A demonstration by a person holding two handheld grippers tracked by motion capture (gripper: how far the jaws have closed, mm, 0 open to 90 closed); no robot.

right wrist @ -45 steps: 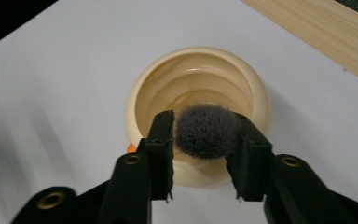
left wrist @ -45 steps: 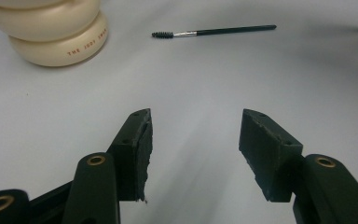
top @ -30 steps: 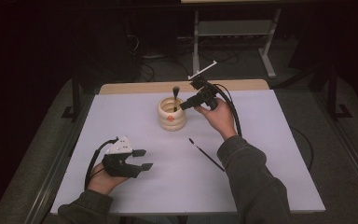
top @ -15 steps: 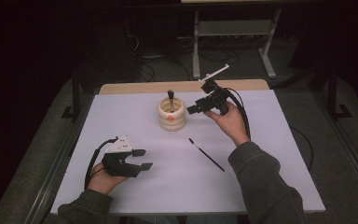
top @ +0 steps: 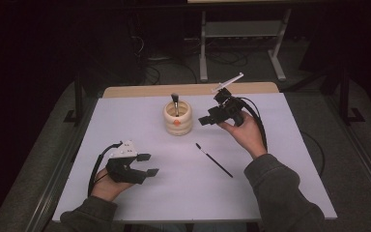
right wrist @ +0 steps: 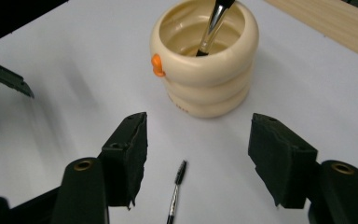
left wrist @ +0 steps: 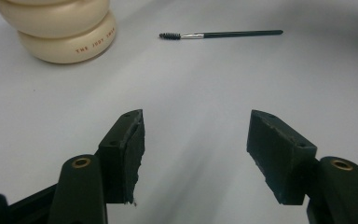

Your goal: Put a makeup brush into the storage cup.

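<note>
The cream pot [top: 178, 118] stands on the bench [top: 280, 159], 1 brush [top: 175, 103] upright inside it. The spoolie [top: 214, 160] lies just right of the pot. The right hand-held gripper [top: 207, 119], beside the pot, has just been opening, nothing between its jaws. The left hand-held gripper [top: 147, 164], near-left of the pot, has likewise been opening, empty.

My left gripper [top: 142, 164] is black with a grey three-cornered plate on top, brass screws at its jaw pivots and a looping black cable; my right gripper [top: 208, 119] matches. I wear grey-green sleeves [top: 280, 193].
</note>
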